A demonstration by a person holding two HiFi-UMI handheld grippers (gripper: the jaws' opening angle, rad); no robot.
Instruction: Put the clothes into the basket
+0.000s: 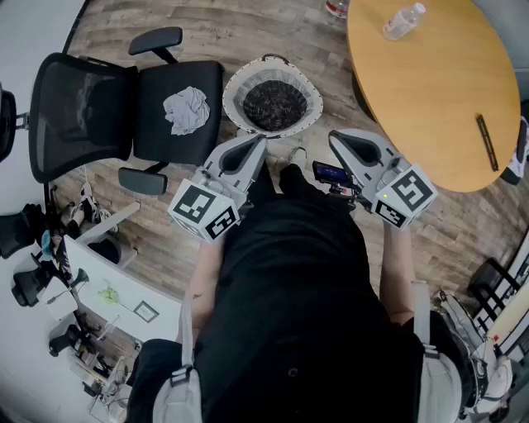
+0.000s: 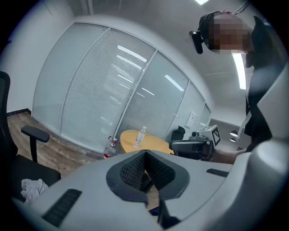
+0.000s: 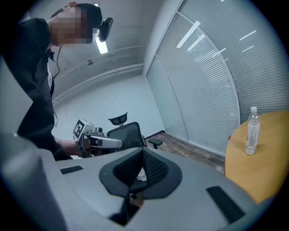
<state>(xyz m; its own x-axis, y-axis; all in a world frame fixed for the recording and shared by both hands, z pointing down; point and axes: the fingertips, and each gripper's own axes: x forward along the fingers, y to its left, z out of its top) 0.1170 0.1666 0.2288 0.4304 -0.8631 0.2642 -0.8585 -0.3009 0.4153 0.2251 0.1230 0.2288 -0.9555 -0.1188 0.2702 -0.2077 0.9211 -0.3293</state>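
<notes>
A crumpled pale grey cloth (image 1: 188,110) lies on the seat of a black office chair (image 1: 91,107). Right of the chair stands a round white basket (image 1: 232,97) with dark clothing (image 1: 273,101) inside. My left gripper (image 1: 257,141) hovers just in front of the basket, shut and empty. My right gripper (image 1: 338,137) is level with it to the right, also shut and empty. In the left gripper view the jaws (image 2: 145,156) meet, and the cloth (image 2: 31,187) shows low at left. The right gripper view has its jaws (image 3: 142,153) together, pointing toward the chair (image 3: 128,132).
A round wooden table (image 1: 430,83) with a water bottle (image 1: 402,21) and a dark pen (image 1: 486,142) stands at the right. Another bottle (image 1: 335,7) sits on the wood floor behind the basket. A cluttered white desk (image 1: 116,297) lies at the lower left.
</notes>
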